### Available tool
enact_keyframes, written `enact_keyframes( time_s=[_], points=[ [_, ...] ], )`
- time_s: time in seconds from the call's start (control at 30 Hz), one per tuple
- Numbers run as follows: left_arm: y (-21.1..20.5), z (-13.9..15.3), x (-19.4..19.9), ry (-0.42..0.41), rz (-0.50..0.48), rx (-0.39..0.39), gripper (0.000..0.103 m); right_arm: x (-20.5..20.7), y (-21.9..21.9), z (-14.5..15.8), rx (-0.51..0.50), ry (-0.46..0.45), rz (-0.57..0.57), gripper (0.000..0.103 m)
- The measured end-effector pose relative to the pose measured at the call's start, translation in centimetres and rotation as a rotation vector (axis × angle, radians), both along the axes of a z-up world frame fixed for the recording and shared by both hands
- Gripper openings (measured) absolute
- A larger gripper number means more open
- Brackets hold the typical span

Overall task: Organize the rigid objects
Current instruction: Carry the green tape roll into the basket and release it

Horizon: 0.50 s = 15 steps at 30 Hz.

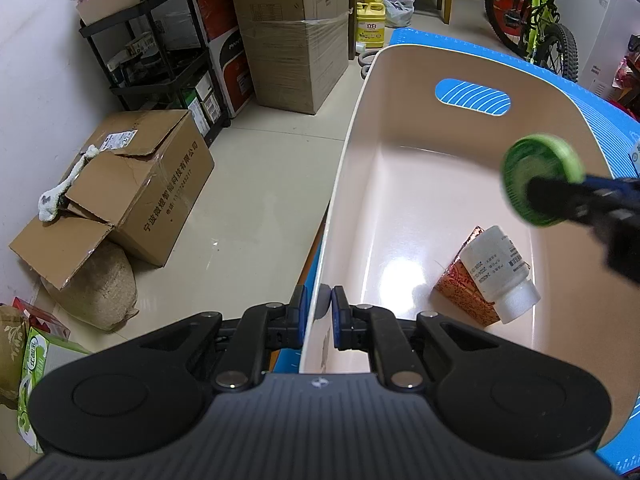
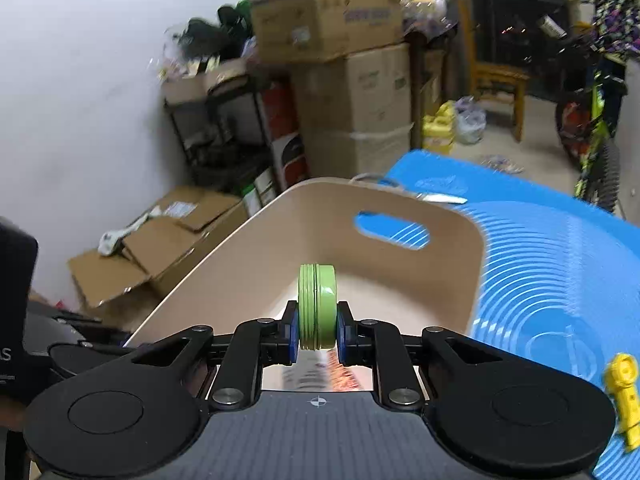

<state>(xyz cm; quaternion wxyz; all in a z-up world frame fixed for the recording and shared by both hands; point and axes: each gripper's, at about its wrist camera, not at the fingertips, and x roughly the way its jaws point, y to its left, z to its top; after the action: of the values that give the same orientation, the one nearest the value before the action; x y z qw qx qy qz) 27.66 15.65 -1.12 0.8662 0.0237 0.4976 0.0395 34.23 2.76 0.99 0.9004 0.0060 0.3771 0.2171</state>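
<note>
A beige plastic bin (image 1: 356,152) stands on a blue mat (image 1: 600,96). My left gripper (image 1: 319,316) is shut on the bin's near-left rim. Inside the bin lie a white pill bottle (image 1: 500,268) and a red patterned box (image 1: 466,288). My right gripper (image 2: 318,334) is shut on a round green tin (image 2: 318,306), held on edge above the bin (image 2: 256,248). In the left wrist view the tin (image 1: 538,176) hangs over the bin's right side.
A yellow toy piece (image 2: 622,392) lies on the mat (image 2: 560,272) to the right. Cardboard boxes (image 1: 132,184), a black shelf rack (image 1: 160,60) and a sack (image 1: 100,284) crowd the floor on the left. A bicycle (image 1: 540,20) stands far right.
</note>
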Motion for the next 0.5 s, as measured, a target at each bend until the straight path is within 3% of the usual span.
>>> enact_keyframes(
  time_s=[0.5],
  points=[
    [0.2, -0.1, 0.0, -0.001, -0.004, -0.006, 0.014, 0.9, 4.0, -3.4, -0.064, 0.143, 0.083, 0.027]
  ],
)
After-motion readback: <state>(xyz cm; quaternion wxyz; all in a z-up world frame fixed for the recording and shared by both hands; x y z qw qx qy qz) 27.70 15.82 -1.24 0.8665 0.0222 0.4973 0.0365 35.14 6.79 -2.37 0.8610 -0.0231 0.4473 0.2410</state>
